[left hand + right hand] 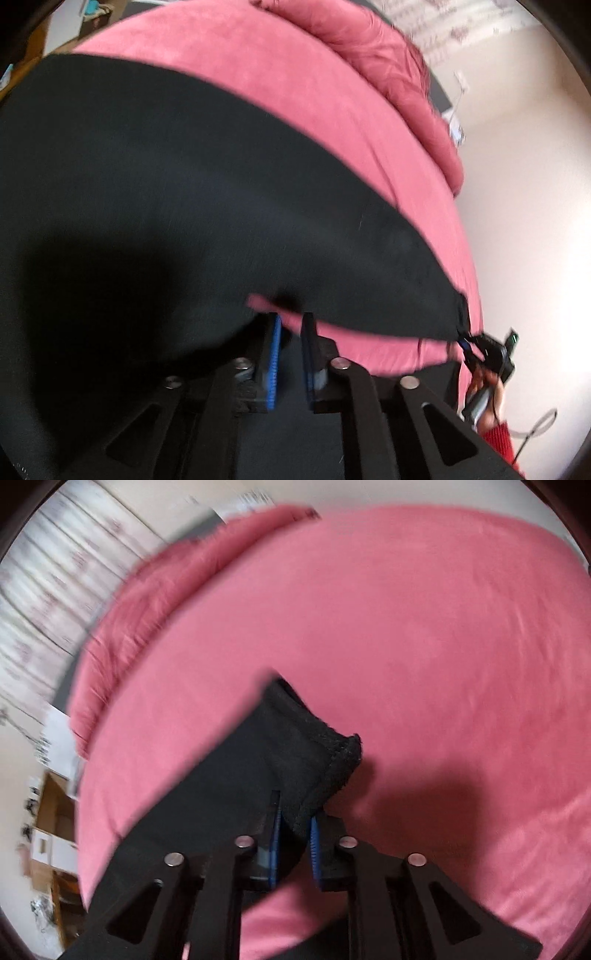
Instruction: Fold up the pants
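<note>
Black pants (166, 177) spread flat over pink bed cover (295, 103), filling most of left wrist view. Far edge of fabric runs straight and diagonal across the cover, clean line, no bunching. Near edge dips in a curve just ahead of left gripper (291, 321); sliver of pink showing through there. Right-hand corner of pants ends close to the bed's side edge.

Left gripper: narrow gap, blue pads (275, 354) apart, nothing visibly pinched; fabric edge sits just beyond the tips. Blurred, so contact not certain.

Right gripper (295, 819): narrow, closed on a thick folded hem corner of the pants (295, 746), cloth wedged between blue pads (275, 834). Hem lifted and crumpled off the cover, remaining fabric trailing down-left under the tool. Same gripper seen small in left wrist view (469, 341) at the pants' corner, hand (484, 384) and red sleeve (498, 439) behind.

Open pink cover ahead and right of the held hem, wide and flat. Bunched pink blanket (388, 66) along far side. Pale floor (524, 184) beyond bed edge; boxes (51, 834) at the left in the right wrist view.
</note>
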Demonstrator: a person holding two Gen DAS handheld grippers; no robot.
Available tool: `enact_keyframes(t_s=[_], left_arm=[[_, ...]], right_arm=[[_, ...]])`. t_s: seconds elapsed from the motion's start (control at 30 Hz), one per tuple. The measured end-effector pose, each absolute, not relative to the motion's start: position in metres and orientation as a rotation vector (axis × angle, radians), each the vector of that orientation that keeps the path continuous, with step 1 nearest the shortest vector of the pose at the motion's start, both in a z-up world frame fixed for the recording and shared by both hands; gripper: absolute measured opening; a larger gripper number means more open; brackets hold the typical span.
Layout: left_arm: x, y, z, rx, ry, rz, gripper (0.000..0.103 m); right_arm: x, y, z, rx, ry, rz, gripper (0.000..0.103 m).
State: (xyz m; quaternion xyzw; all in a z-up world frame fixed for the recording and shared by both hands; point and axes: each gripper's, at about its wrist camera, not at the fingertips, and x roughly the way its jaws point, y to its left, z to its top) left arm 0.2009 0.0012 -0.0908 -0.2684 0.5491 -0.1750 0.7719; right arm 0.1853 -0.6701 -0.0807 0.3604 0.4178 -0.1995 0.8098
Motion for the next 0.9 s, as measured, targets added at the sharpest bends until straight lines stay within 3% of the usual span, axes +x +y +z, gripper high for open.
enact_keyframes(t_s=[0.03,0.23,0.33,0.4,0.6,0.9], left_arm=[[0.194,0.006,-0.088,-0.584,1.197,-0.408,0.021],[0.188,0.041,-0.036,-0.527,1.057,-0.503,0.034],[0.206,0.064,-0.019,-0.465,1.020,-0.438,0.037],[0.227,0.077,-0.014,-0.432,1.019,-0.357,0.047],[0.306,0.115,-0.023,-0.491,1.084,-0.167,0.047],[0.365,0.118,-0.065,-0.694,1.355,-0.086,0.047]], right_arm=[[0.182,-0.671,-0.081,0.760,0.885,-0.434,0.037],[0.177,-0.679,-0.042,0.620,0.794,-0.497,0.041],[0.190,-0.683,-0.024,0.602,0.769,-0.478,0.050],[0.207,-0.681,-0.013,0.557,0.772,-0.470,0.051],[0.260,-0.671,-0.015,0.554,0.863,-0.410,0.051],[0.330,-0.638,-0.057,0.657,1.191,-0.506,0.052]])
